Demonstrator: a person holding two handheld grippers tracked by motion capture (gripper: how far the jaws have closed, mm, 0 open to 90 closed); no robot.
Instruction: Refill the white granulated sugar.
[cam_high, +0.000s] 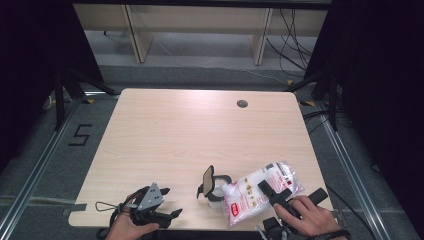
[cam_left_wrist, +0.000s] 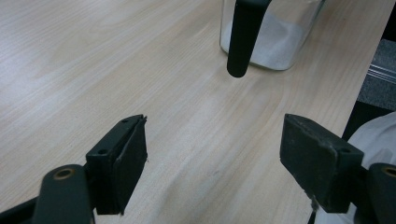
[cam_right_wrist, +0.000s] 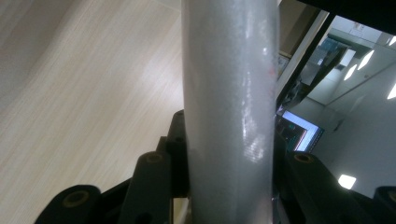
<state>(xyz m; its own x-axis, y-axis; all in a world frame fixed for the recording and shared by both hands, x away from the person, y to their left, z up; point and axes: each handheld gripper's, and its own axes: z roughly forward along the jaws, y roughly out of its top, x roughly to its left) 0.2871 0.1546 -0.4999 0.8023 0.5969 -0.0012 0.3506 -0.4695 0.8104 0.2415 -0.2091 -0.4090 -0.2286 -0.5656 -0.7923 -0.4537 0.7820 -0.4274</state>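
Bag tipped toward jar, left gripper idle

High view: the right gripper (cam_high: 272, 192) pinches the white bag (cam_high: 260, 192), its corner at the glass jar (cam_high: 216, 194) beside it. Left gripper view: the left gripper (cam_left_wrist: 215, 154) is spread, jar ahead. Right gripper view: bag clamped between the jaws.

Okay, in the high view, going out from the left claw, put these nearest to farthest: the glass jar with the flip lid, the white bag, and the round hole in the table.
From the left claw, at the table's near left:
1. glass jar, just to its right near the front edge.
2. white bag, beyond the jar, held in the right claw.
3. round hole, far back and right of centre.
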